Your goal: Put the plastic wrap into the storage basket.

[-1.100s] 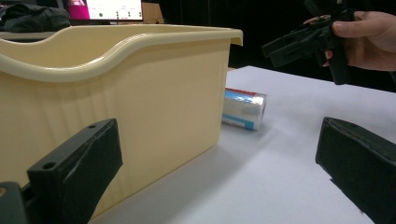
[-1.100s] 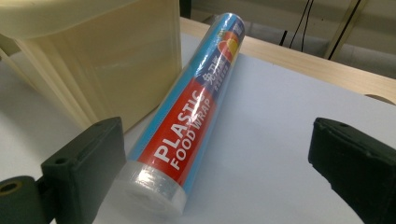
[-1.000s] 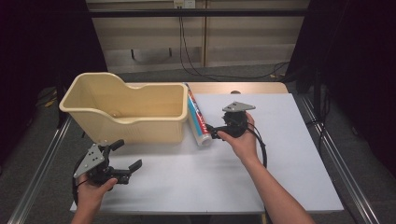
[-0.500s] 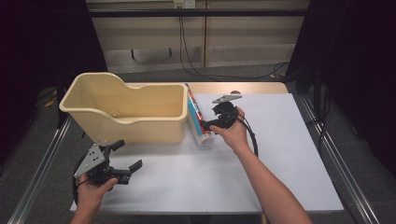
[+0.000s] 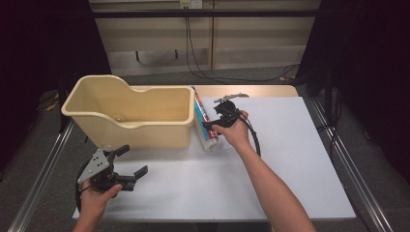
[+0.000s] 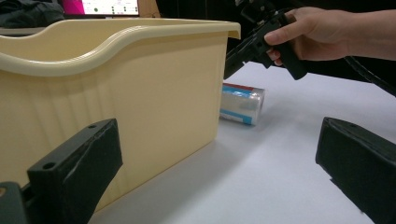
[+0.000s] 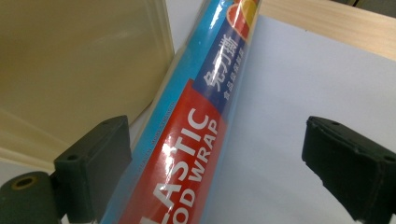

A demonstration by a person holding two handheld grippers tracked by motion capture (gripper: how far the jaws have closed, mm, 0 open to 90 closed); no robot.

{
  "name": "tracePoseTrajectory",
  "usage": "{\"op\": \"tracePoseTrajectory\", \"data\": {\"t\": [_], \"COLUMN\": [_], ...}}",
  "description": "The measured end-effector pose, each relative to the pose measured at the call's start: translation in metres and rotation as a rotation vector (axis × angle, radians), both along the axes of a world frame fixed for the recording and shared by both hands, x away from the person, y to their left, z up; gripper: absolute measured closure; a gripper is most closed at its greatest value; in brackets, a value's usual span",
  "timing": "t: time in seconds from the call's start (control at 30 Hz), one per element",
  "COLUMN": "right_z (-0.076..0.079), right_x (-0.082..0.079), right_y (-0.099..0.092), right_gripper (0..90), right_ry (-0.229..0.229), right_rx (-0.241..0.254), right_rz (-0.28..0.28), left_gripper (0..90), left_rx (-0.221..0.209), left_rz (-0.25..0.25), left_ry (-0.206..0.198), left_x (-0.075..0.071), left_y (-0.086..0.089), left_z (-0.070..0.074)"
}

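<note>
Right now, line by line:

Plastic wrap roll: a long tube of plastic food wrap in red, blue and clear printed film lies flat on the white table sheet, running away from the person, close along the right end wall of the cream tub. In the right gripper view the roll crosses the picture on a slant and its upper side meets the tub wall. In the left gripper view its near round end shows just past the tub's corner.

Cream plastic tub: a large open bin with a stepped rim stands upright on the left half of the sheet; its side wall stands close in front of the left gripper's camera.

Right gripper: held in the person's right hand, the right gripper reaches down over the near part of the roll. Its jaws have just been closing a little, yet they stand apart, one on each side of the roll. The left-hand pad sits close against the film, though contact cannot be told; the other pad is well clear over bare sheet. The roll is not clamped.

Left gripper: the left gripper rests low at the near left corner of the sheet in the person's left hand, in front of the tub. Its jaws are wide apart with nothing between them.

Beyond the table: cables hang down a pale wall panel.
</note>
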State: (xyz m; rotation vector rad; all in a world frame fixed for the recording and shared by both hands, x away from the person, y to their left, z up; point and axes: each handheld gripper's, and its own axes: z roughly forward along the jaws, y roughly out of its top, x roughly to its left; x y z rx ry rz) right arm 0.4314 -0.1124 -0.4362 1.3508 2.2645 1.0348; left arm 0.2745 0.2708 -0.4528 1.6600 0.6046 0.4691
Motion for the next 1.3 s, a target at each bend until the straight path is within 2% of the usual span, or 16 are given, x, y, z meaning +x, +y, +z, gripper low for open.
{"op": "tracePoseTrajectory", "data": {"t": [0.1,0.17,0.4,0.47,0.5,0.6,0.7,0.87,0.9,0.97,1.0,1.03,1.2,1.23,1.27,1.3], "right_z": [-0.003,-0.009,-0.016,-0.018,-0.018,-0.020,-0.022,-0.023,-0.021,-0.020,-0.017,-0.017,-0.011,-0.006,-0.006,0.010], "right_x": [0.003,0.007,0.015,0.017,0.018,0.019,0.019,0.021,0.022,0.023,0.023,0.023,0.021,0.019,0.019,0.014], "right_y": [0.003,0.006,0.014,0.017,0.019,0.020,0.023,0.020,0.018,0.016,0.011,0.009,-0.002,-0.008,-0.008,-0.020], "right_gripper": [8.5,11.5,12.6,14.1,14.7,22.5,25.4,26.5,27.9,28.6,30.3,30.9,33.3,39.2,39.2,88.8], "right_ry": [0.007,0.025,0.067,0.086,0.111,0.128,0.146,0.196,0.217,0.227,0.249,0.253,0.277,0.257,0.257,0.184], "right_rx": [0.001,0.011,0.023,0.019,0.018,0.021,0.003,0.033,0.043,0.052,0.075,0.083,0.070,0.059,0.059,0.020], "right_rz": [0.000,0.009,0.013,0.016,0.009,0.028,0.024,0.002,-0.017,-0.026,-0.052,-0.056,-0.061,-0.068,-0.068,-0.059], "left_gripper": [0.3,0.3,0.3,0.3,0.3,0.3,0.3,0.4,0.4,0.4,0.3,0.3,0.4,0.4,0.4,0.5], "left_rx": [0.000,0.000,0.003,0.005,0.007,0.007,0.010,0.007,0.009,0.018,0.023,0.023,0.018,0.019,0.018,0.013], "left_rz": [0.002,0.002,0.001,0.004,0.005,0.006,0.008,0.010,0.010,0.007,0.008,0.008,0.013,0.014,0.014,0.016], "left_ry": [0.001,0.004,0.004,0.005,0.004,0.003,0.001,0.004,0.004,0.006,0.006,0.006,0.006,0.005,0.005,0.007], "left_x": [0.000,0.000,0.000,0.000,0.000,0.000,-0.001,-0.001,-0.001,-0.001,-0.001,-0.001,-0.002,-0.002,-0.002,-0.003], "left_y": [0.001,0.000,0.001,0.001,0.001,0.002,0.003,0.003,0.003,0.003,0.003,0.003,0.005,0.006,0.006,0.006], "left_z": [0.000,-0.001,0.000,-0.001,-0.001,-0.001,-0.001,-0.001,-0.001,-0.001,-0.001,-0.001,-0.001,-0.001,-0.001,-0.001]}}
